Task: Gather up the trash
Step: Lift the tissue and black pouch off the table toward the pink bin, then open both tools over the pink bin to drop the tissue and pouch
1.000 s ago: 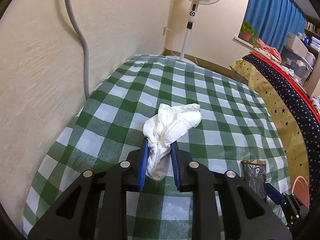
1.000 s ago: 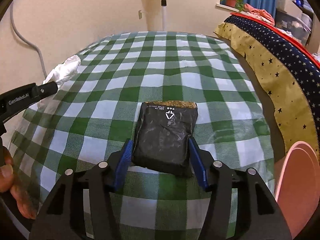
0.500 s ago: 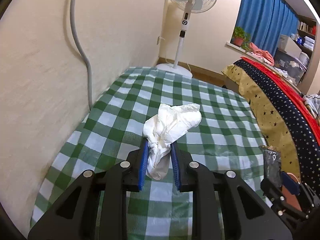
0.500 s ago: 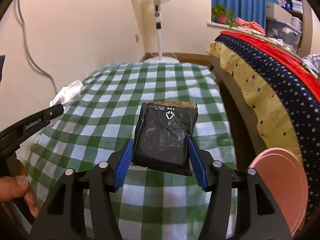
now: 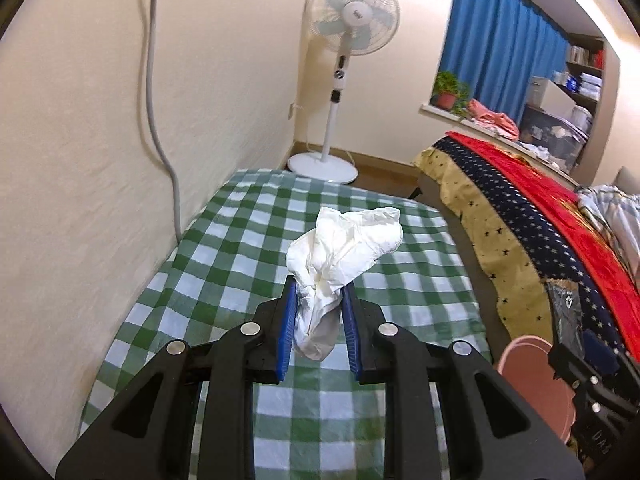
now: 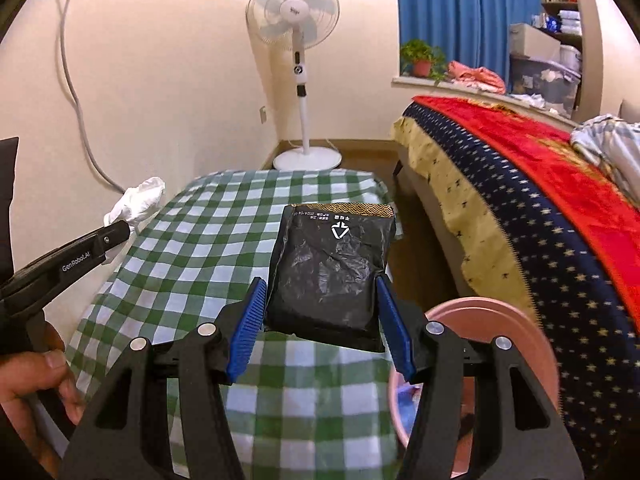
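Both grips are full — my left gripper (image 5: 319, 308) pinches a crumpled white tissue (image 5: 340, 248), my right gripper (image 6: 322, 304) clamps a flat black foil packet (image 6: 330, 268).

Home bedroom: bed (image 6: 520, 184); fan (image 6: 294, 12)

A green-and-white checked cloth (image 5: 248, 248) covers the surface. The tissue (image 5: 344, 244) is white, the packet (image 6: 332, 272) black. The bin (image 6: 516, 332) is pink, the curtain (image 6: 452, 12) blue.
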The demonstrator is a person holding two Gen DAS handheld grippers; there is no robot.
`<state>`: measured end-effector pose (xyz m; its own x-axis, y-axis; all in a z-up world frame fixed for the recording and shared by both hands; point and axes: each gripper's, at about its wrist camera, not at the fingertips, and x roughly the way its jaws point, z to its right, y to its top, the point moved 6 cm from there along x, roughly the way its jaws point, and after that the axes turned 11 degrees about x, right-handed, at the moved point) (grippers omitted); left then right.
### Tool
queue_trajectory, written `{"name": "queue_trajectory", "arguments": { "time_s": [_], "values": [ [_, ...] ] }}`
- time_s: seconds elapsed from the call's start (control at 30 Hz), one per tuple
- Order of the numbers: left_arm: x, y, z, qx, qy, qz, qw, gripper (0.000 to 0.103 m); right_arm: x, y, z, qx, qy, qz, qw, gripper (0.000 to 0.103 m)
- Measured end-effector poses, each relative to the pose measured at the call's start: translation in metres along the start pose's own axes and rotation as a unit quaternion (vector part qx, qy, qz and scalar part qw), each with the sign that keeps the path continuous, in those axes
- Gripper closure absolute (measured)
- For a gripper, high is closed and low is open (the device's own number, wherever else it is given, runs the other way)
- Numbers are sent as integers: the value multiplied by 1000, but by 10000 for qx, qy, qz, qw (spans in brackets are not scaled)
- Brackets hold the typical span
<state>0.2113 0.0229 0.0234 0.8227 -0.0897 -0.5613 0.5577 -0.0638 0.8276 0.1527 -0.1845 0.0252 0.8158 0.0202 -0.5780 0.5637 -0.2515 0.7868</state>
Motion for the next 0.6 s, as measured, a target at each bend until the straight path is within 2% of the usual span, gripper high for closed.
{"name": "queue_trajectory", "arguments": {
  "time_s": [0.23,0.43,0.6],
  "values": [
    [-36,-13,29,270,-166,119,9994,81,-55,5,37,115,-125,291,9994,47],
    [-56,-28,59,601,-380,189,9973,81,-83,4,57,206,-249,474,9984,47],
    [-58,-43,85,622,-691,191,9955,81,-100,0,74,275,-392,613,9970,47]
  ]
}}
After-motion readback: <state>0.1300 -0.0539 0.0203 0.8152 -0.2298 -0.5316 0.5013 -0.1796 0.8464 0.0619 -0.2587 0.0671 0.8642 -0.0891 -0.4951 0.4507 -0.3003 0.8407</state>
